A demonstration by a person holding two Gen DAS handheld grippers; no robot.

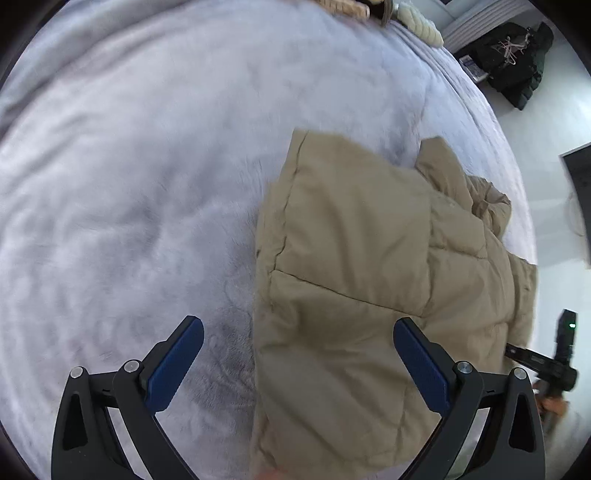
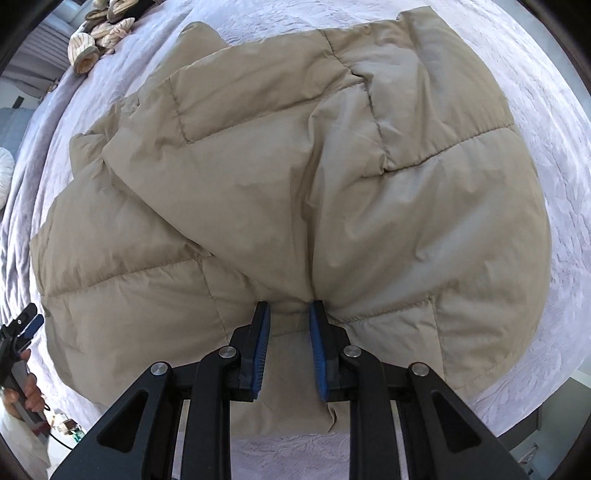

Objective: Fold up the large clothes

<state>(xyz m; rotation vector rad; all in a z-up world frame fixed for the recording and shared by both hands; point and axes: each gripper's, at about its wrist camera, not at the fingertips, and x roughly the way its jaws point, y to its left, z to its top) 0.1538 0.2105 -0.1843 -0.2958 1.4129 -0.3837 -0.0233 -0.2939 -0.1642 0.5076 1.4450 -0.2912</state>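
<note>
Right tongs (image 2: 287, 306) are pinching a gathered ridge of the tan puffer jacket (image 2: 288, 177) at its near hem, blue pads pressing the cloth from both sides. Left tongs (image 1: 297, 334) are standing wide apart with nothing between the pads, hanging over the jacket's left edge where it meets the bed cover. In the right wrist view those same left tongs (image 2: 26, 325) are showing small, beyond the jacket's left side, carried by a hand (image 2: 31, 395).

The jacket is lying spread on the lavender bed (image 1: 129, 184), partly folded, one quilted panel lying doubled over the body. A heap of knitted pieces (image 2: 99, 33) is sitting well beyond the jacket's far edge, near the bed's corner, and dark clothes on a rack (image 1: 511, 62) are hanging off the bed, past that same far side.

The jacket is looking light, soft and springy, its shell smooth and likely slippery, so a thin pinch may slide off. A stitched seam or hem corner probably gives the surest hold, and the loose left edge under the empty tongs seems the natural place to grip.
</note>
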